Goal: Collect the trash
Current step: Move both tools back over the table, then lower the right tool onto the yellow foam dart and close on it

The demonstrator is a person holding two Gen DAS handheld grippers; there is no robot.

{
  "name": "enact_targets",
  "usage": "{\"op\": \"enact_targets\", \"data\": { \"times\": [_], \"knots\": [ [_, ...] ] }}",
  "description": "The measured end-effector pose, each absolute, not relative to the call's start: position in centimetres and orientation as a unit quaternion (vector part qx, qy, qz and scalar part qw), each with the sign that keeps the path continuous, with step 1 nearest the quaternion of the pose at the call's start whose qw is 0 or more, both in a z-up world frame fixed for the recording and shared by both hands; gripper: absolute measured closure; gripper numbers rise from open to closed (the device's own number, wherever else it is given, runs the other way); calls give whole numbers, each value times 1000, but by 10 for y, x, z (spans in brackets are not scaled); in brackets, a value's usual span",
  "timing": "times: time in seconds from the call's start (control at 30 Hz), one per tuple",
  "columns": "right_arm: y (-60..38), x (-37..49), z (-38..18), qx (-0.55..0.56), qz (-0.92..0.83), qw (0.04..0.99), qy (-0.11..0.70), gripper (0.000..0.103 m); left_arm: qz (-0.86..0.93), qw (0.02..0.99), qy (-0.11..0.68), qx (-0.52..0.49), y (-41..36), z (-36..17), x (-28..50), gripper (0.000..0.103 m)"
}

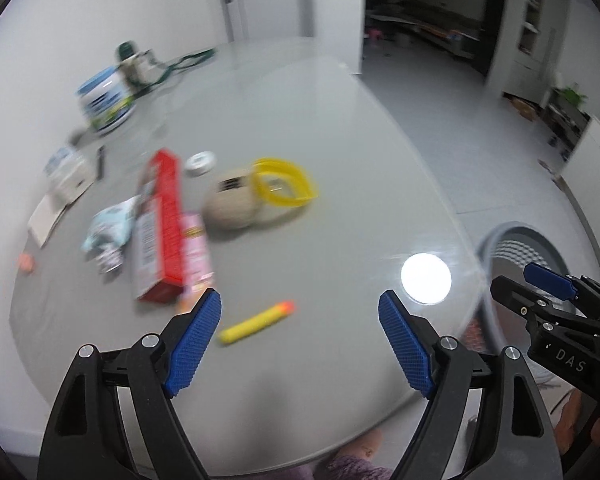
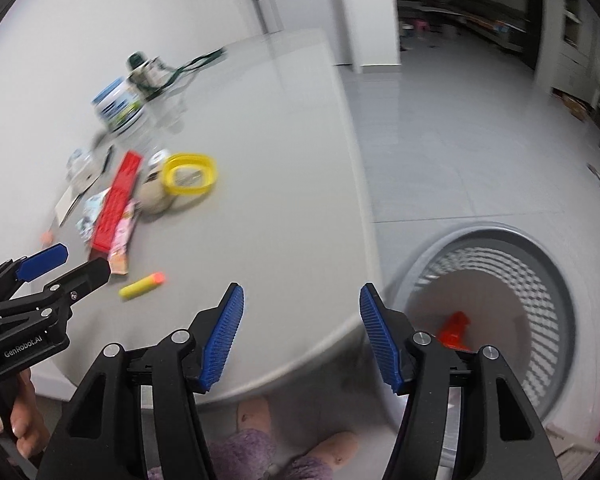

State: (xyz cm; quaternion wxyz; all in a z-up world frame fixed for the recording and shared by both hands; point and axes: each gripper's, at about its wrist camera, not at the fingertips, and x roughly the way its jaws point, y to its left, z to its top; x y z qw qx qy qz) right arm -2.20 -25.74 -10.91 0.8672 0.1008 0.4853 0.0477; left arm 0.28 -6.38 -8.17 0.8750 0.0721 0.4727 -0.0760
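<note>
- Left hand-held gripper (image 1: 300, 320): jaws wide, empty, above the table (image 1: 300, 140).
- Right hand-held gripper (image 2: 300, 316): jaws apart, empty, beside the bin (image 2: 560, 280), likely for dropping.
- Trash: yellow foam dart (image 1: 256, 322) nearest; red box (image 1: 160, 224) beyond.

A round grey table (image 1: 300, 128) lay ahead and below, its glossy top throwing back a bright lamp glare (image 1: 426, 278). Beyond it stood a plain white wall (image 1: 100, 12) with a door (image 1: 234, 0) and handle. Pale floor tiles (image 2: 460, 140) spread off to the right. Far ahead on the right a dark doorway (image 1: 428, 12) opened onto dim shelves (image 2: 480, 16), too blurred to read.
</note>
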Motion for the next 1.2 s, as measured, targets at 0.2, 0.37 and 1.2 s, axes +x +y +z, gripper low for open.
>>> {"op": "enact_targets", "data": {
  "times": [0.2, 0.37, 1.2],
  "knots": [
    [-192, -5, -119, 79, 95, 859, 497, 45, -22, 874, 482, 52, 5, -88, 3, 23],
    [-146, 7, -127, 68, 120, 853, 503, 42, 13, 872, 489, 38, 56, -93, 2, 23],
    [-72, 32, -172, 22, 138, 840, 525, 27, 20, 858, 512, 17, 129, -124, 19, 22]
  ]
}}
